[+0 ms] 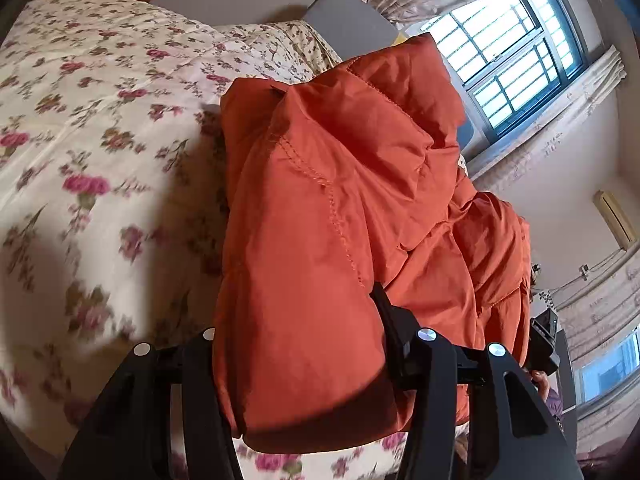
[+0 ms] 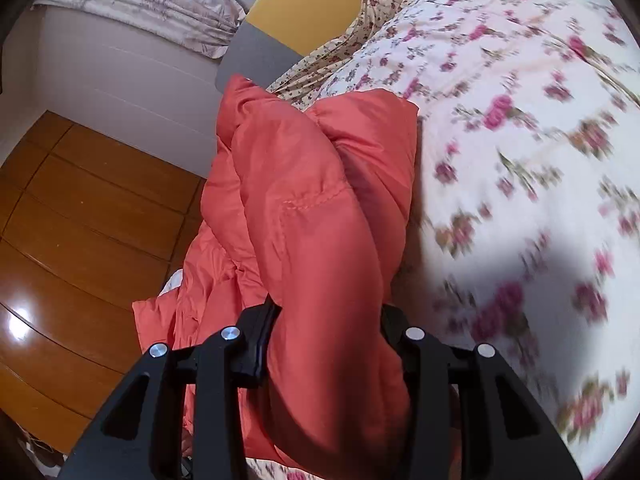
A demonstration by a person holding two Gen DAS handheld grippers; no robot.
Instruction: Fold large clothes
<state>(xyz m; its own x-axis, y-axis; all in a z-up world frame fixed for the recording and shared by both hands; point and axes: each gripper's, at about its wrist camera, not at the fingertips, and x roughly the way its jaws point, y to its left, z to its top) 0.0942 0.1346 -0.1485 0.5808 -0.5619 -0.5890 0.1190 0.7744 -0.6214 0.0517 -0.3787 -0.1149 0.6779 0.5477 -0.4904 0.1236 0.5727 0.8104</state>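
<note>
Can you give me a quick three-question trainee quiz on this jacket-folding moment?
1. True or false: the left gripper is clamped on the orange jacket.
2. What lies under the jacket? A) floral quilt B) bare mattress C) wooden desk
3. What is the right gripper holding?

Key:
1. True, a thick fold sits between its fingers.
2. A
3. A bunched fold of the same jacket.

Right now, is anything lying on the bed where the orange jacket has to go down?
Nothing visible. Both tools, left and right, grip the orange jacket, and the floral quilt beside it shows only bare fabric. The jacket hides whatever lies directly beneath it.
</note>
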